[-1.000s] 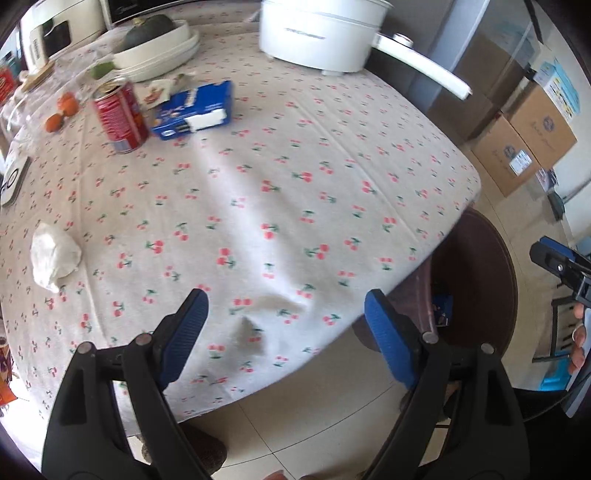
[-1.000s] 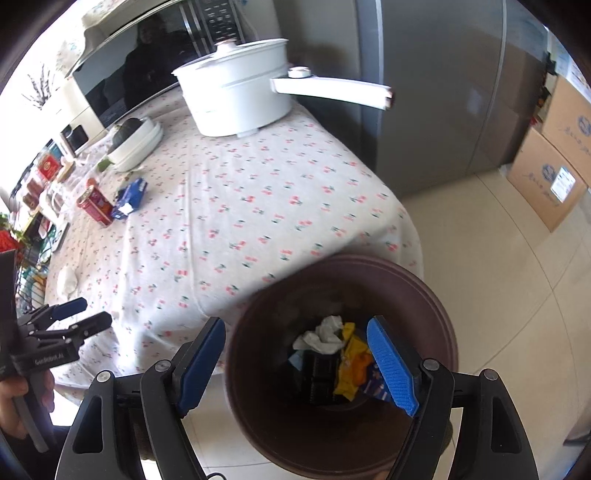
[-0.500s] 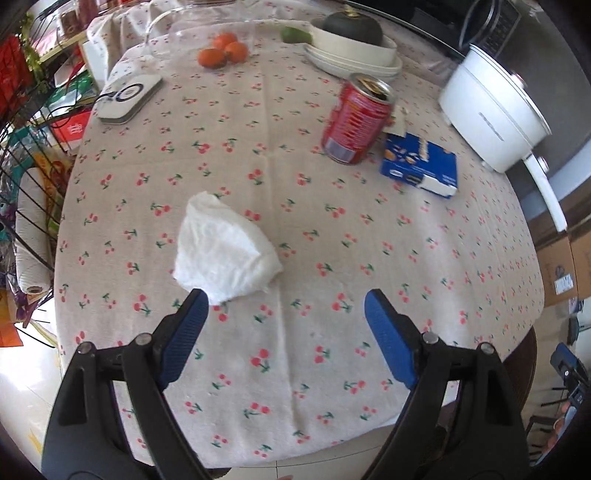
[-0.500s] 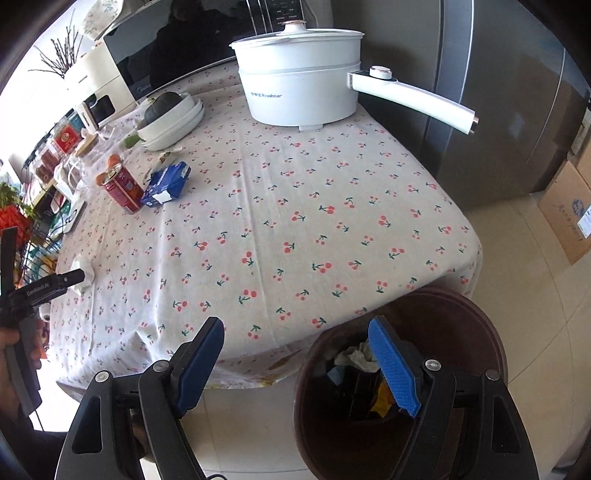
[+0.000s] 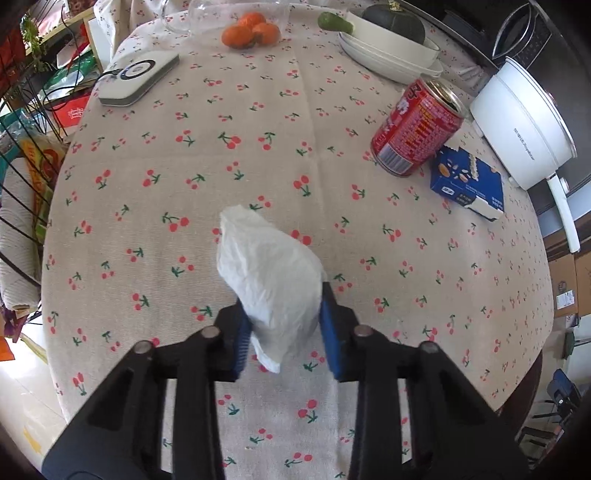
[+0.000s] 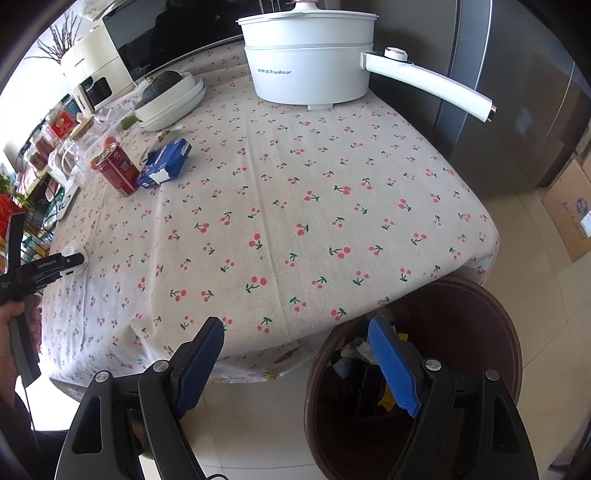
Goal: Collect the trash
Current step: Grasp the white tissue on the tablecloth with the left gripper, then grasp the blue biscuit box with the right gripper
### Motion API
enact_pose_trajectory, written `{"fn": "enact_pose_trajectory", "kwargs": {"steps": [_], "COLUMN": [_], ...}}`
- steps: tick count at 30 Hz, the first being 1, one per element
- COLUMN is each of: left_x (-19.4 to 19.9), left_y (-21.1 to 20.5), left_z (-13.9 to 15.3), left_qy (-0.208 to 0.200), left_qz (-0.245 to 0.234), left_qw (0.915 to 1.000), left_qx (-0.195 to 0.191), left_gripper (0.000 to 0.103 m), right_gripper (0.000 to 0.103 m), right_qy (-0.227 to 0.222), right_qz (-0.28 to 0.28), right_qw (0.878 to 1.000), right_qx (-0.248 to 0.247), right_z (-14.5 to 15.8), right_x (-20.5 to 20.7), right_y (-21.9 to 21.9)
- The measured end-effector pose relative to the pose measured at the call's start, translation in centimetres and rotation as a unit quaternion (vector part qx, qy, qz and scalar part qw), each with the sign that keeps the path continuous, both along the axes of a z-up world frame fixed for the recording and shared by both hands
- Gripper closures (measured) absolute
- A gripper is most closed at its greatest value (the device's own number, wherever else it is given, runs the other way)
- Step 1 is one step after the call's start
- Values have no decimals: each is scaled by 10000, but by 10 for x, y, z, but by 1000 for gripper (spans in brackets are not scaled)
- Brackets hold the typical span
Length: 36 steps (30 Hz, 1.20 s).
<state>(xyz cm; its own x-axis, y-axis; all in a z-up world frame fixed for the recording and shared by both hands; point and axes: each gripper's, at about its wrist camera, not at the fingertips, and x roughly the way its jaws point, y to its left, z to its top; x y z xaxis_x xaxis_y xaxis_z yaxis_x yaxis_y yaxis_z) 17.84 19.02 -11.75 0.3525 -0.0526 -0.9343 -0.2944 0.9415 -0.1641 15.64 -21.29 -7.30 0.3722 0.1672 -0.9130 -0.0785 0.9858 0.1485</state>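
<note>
My left gripper (image 5: 284,328) is shut on a crumpled white tissue (image 5: 269,277) at the near part of the cherry-print tablecloth (image 5: 258,147). The same gripper (image 6: 72,264) and tissue (image 6: 70,252) show small at the left in the right wrist view. A red drink can (image 5: 415,127) and a blue snack box (image 5: 469,182) stand further back right. My right gripper (image 6: 295,365) is open and empty, held off the table's near edge, beside a brown trash bin (image 6: 491,332) that holds several bits of trash.
A white electric pot (image 6: 310,66) with a long handle, stacked white dishes with a dark squash (image 5: 391,40), oranges (image 5: 251,31) and a white flat device (image 5: 138,75) stand on the table. Cardboard boxes (image 6: 572,210) sit on the floor at the right.
My left gripper moved forward over the table and closed on the white tissue. My right gripper rose and drew back from over the bin, still open.
</note>
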Motion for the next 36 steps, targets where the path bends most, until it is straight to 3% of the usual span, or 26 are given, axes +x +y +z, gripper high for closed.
{"fn": "enact_pose_trajectory", "kwargs": {"steps": [3,11,19,25,32,36], "left_x": [0,-10,-26,-39,-38,-36], "left_y": [-9,-11,-5,-3,8,6], "left_z": [3,32,65,72,70,66], "left_qy": [-10,-327,-830,-999,-1019,-922], "left_qz": [-145,-181,-414,-599,-541,-564], "left_qw": [9999,9992,9947,9926,9926,9934], "left_qx": [93,-149,-441,-349,-368,-381], "left_gripper": [88,90,89,89,89,89], "right_gripper": [21,21,21,18,15,15], "right_qy": [-5,-95,-449,-663,-642,-589], "right_qz": [-2,40,1036,2152,3420,3706], "right_qw": [10000,9999,9936,9714,9239,9081], "right_qx": [-49,117,-49,-746,-1592,-1860], "right_z": [-1,5,13,8,-20,-35], "right_x": [-1,20,87,139,170,186], "right_y": [1,31,117,176,233,247]}}
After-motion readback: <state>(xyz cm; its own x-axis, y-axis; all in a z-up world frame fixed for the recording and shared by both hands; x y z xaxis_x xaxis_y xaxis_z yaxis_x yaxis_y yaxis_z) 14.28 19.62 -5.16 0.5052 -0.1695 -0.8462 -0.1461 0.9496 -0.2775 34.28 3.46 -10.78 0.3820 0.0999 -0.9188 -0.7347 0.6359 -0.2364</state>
